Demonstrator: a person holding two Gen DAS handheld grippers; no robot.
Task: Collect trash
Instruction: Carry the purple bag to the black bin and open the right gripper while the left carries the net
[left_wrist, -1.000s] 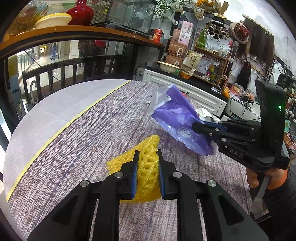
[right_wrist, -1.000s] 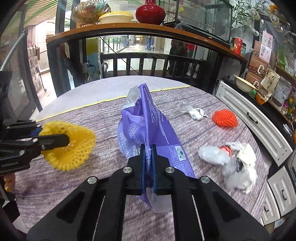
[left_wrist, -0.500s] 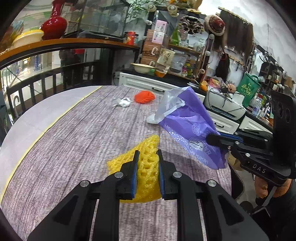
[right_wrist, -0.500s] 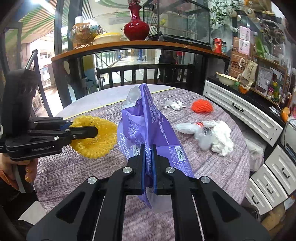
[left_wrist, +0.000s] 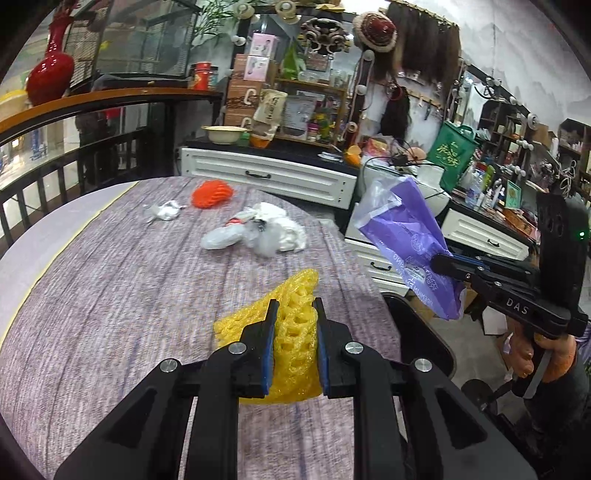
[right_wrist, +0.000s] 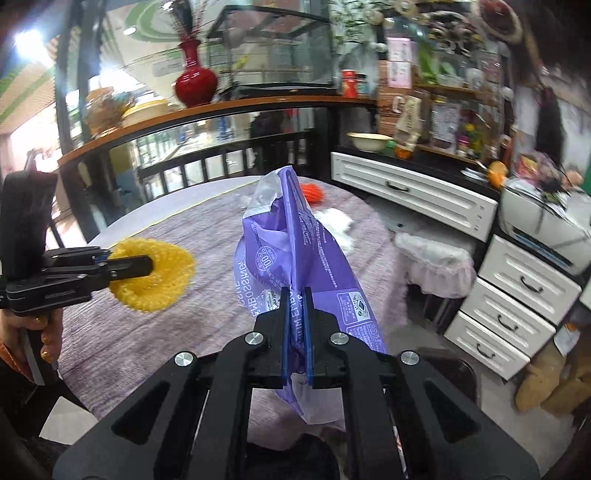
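A person clears litter from a round table (left_wrist: 110, 295) covered in grey-purple woven cloth, a handheld gripper in each hand. The left gripper (left_wrist: 294, 310) pinches a yellow foam fruit net (left_wrist: 295, 332) between its blue pads, holding it above the near part of the cloth. The right gripper (right_wrist: 296, 295) has its fingers pressed together on a crumpled purple plastic bag (right_wrist: 295, 243), lifted off the table near its edge, by the white drawers (right_wrist: 517, 295). On the far side of the table lie an orange foam net (left_wrist: 212, 192), a small crumpled white wrapper (left_wrist: 166, 212) and a heap of white plastic and tissue (left_wrist: 258, 232).
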